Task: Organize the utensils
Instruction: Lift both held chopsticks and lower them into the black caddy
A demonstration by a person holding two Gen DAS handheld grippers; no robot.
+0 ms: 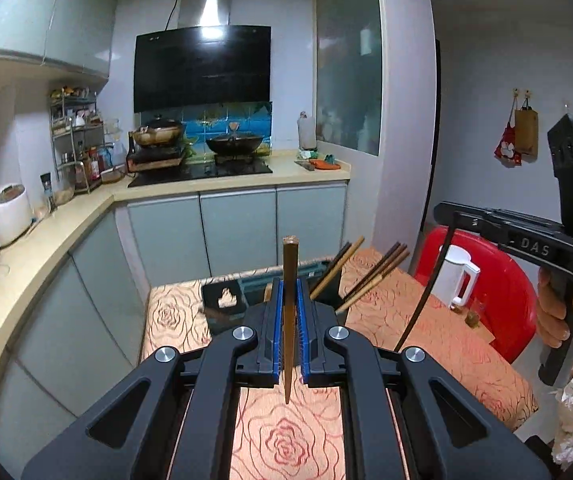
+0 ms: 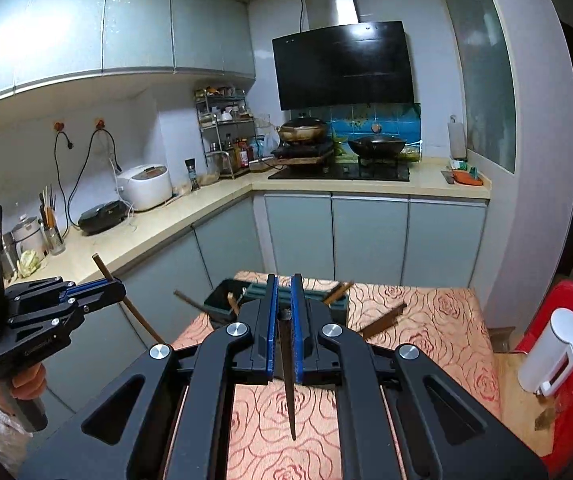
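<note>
The left gripper (image 1: pixel 289 304) is clamped shut, its blue-padded jaws pinching a single brown wooden chopstick (image 1: pixel 289 320) that stands nearly upright, blunt end up and tapered tip hanging above the rose-patterned orange tablecloth (image 1: pixel 286 440). The right gripper (image 2: pixel 284 300) is likewise closed tight on a darker, thin chopstick (image 2: pixel 288 380), whose pointed tip hangs down over the same cloth. Both tools are held above the table, each by a hand (image 1: pixel 558 316) on its grip. Beyond them, at the table's far edge, sits a dark rectangular utensil holder (image 2: pixel 222 304) with more brown chopsticks (image 1: pixel 374 276) leaning out of it. A white plastic kettle (image 1: pixel 456 276) stands to the right before a red plastic chair (image 1: pixel 502 300).
</note>
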